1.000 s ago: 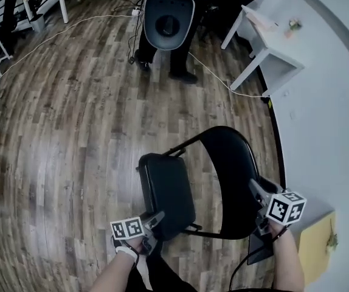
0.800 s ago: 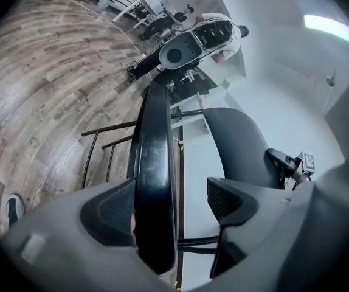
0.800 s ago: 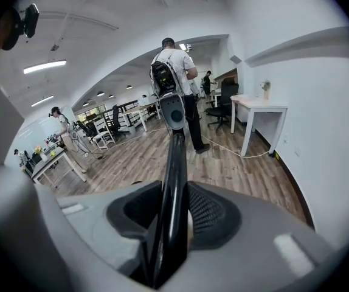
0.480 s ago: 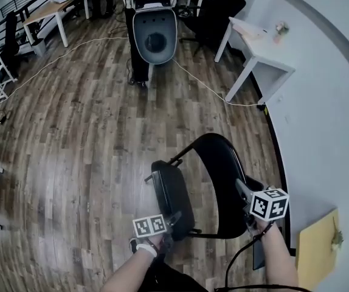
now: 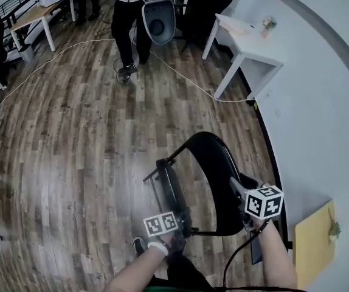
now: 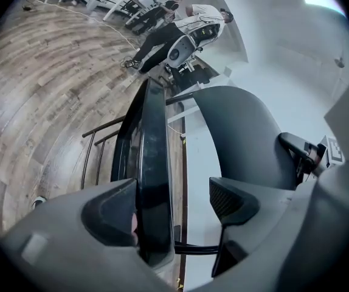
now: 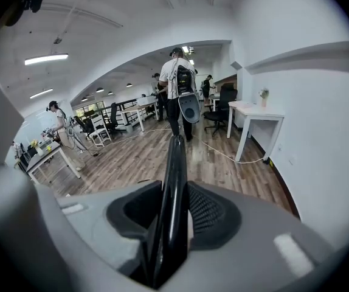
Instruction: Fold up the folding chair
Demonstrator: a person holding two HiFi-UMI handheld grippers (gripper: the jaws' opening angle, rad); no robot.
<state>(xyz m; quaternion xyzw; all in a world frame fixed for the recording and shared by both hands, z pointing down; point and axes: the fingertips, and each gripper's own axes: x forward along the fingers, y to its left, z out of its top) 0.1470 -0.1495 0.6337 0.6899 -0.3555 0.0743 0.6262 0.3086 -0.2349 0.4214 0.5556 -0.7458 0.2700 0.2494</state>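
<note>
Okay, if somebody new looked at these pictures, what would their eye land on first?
First, the black folding chair, low in the head view, its seat tipped almost on edge above the wooden floor. The right hand-held gripper is clamped on the rim of the backrest, while the left hand-held gripper, whose jaws have just been opening, has the seat between them. A person stands farther up the room.

The head camera looks steeply down on the black metal folding chair [image 5: 217, 175] and the brown wooden plank floor [image 5: 71, 132]. The cameras on the left gripper [image 6: 173, 194] and right gripper [image 7: 174, 208] sit close behind their jaws, looking along chair edges into the room. All views share the chair.
</note>
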